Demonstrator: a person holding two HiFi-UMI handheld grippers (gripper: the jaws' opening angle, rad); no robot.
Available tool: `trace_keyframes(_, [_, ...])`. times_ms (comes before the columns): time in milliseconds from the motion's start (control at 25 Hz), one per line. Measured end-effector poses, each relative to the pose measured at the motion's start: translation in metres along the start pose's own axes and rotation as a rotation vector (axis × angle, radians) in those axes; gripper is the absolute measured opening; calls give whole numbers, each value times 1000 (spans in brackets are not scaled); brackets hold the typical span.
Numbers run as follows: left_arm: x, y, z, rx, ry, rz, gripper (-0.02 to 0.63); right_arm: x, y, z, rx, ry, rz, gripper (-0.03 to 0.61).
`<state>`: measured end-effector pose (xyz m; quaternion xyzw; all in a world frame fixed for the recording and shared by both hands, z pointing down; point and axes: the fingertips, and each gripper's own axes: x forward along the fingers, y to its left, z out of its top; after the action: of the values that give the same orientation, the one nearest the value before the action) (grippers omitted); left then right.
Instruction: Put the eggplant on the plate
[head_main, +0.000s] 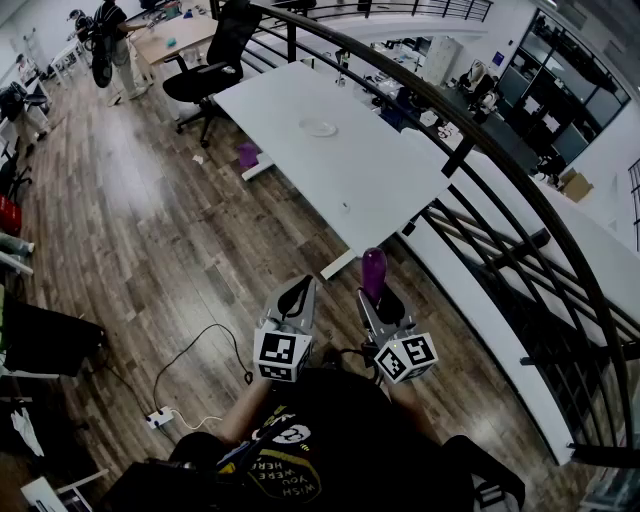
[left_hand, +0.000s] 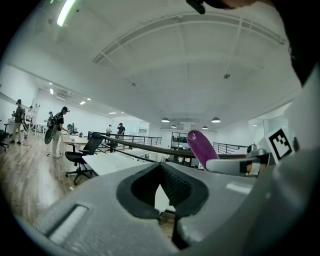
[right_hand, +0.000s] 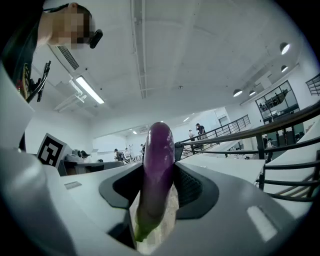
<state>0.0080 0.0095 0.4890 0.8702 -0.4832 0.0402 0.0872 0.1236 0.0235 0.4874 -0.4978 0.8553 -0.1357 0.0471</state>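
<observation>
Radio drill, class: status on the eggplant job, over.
Right hand-held gripper shut on eggplant. Left hand-held gripper shut, empty. Plate on white table ahead, eggplant not yet there. Nothing seen in the way.

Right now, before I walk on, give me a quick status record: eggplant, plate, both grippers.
eggplant: purple, clamped between the right gripper's jaws, rounded end sticking out past the tips
right gripper: shut on the eggplant, pointing about level
left gripper: jaws together at the tips, nothing between them
plate: pale, on the table ahead, well away from both grippers
task state: eggplant not yet on the plate
</observation>
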Motion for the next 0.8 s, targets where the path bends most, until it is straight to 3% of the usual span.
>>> trace_keyframes(600, [-10, 22, 1, -7, 7, 14, 5, 17, 17, -6, 9, 19, 14, 192])
trace_keyframes(800, [-16, 28, -1, -4, 10, 13, 5, 23, 25, -14, 59, 29, 51, 192])
